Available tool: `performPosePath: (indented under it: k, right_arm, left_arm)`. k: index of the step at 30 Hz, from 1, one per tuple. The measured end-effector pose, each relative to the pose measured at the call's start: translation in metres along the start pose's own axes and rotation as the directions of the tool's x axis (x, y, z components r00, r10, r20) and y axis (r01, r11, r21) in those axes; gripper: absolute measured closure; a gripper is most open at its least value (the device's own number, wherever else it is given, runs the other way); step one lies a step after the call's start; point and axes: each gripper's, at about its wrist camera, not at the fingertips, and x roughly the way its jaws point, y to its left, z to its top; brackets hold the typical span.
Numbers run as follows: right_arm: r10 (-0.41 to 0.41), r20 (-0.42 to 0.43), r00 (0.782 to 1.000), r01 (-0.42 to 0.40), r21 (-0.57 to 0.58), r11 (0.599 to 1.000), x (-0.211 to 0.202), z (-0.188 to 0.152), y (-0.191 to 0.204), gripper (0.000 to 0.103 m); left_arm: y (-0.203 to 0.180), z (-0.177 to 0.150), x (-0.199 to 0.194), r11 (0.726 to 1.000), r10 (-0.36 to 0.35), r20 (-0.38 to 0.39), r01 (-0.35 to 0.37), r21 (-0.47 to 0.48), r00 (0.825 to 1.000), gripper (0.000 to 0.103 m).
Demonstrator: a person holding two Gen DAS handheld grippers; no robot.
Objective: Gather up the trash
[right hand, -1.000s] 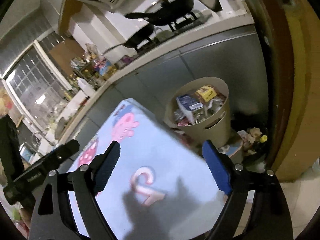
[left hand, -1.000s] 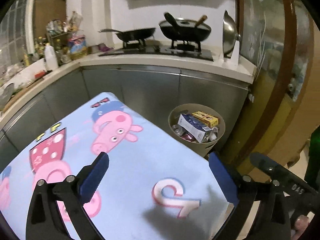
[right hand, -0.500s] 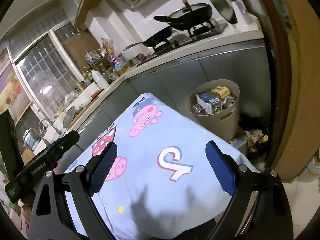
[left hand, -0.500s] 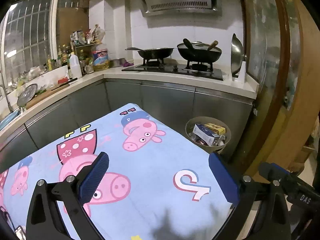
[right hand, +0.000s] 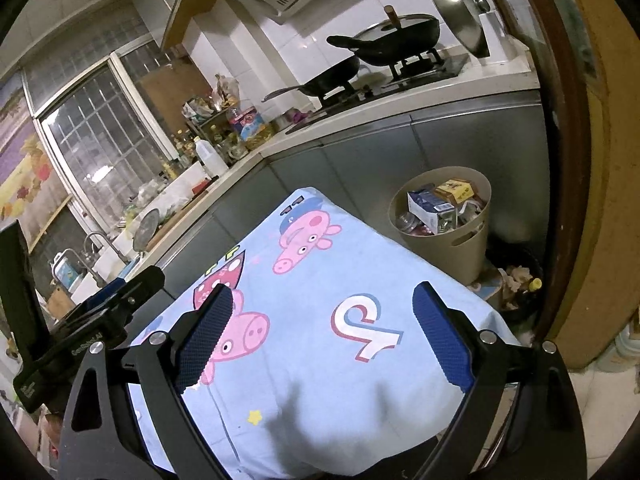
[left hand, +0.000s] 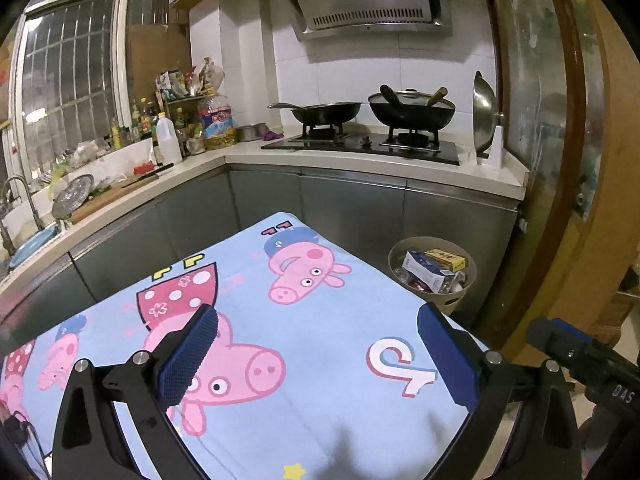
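Observation:
A beige trash bin (left hand: 460, 300) stands on the floor past the table's far right corner, full of boxes and cans; it also shows in the right wrist view (right hand: 456, 244). A blue box (right hand: 430, 208) and a yellow box (right hand: 456, 191) lie on top. My left gripper (left hand: 316, 352) is open and empty above the blue cartoon tablecloth (left hand: 320, 328). My right gripper (right hand: 324, 332) is open and empty above the same cloth (right hand: 320, 360), near its right front part. I see no loose trash on the cloth.
Grey kitchen cabinets and a white counter (left hand: 360, 160) wrap round the far side, with woks on a stove (left hand: 412, 112) and bottles at the left. A wooden door frame (left hand: 580, 160) stands to the right. Some litter (right hand: 516, 280) lies on the floor beside the bin.
Both grippers have pulled back and up from the bin; it now looks smaller and farther, and more of the cloth and kitchen shows. Both stay open and empty.

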Motion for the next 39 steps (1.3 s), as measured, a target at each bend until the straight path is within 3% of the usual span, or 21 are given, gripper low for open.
performPosePath:
  k: [17, 28, 39]
  right_arm:
    - [0.009, -0.017, 1.0, -0.009, 0.036, 0.999, 0.006, -0.007, -0.009, 0.013]
    - [0.007, -0.014, 1.0, -0.006, 0.035, 0.999, 0.007, -0.009, -0.01, 0.013]
    - [0.009, -0.014, 1.0, -0.008, 0.037, 0.999, 0.008, -0.009, -0.011, 0.013]
  left_arm:
    - [-0.001, 0.001, 0.004, 1.0, 0.023, -0.021, -0.023, 0.008, 1.0, 0.004]
    - [-0.006, 0.0, 0.008, 0.995, 0.096, -0.022, -0.095, 0.029, 0.995, 0.004]
    - [-0.004, -0.005, 0.015, 0.995, 0.092, -0.042, -0.091, 0.026, 0.995, 0.004]
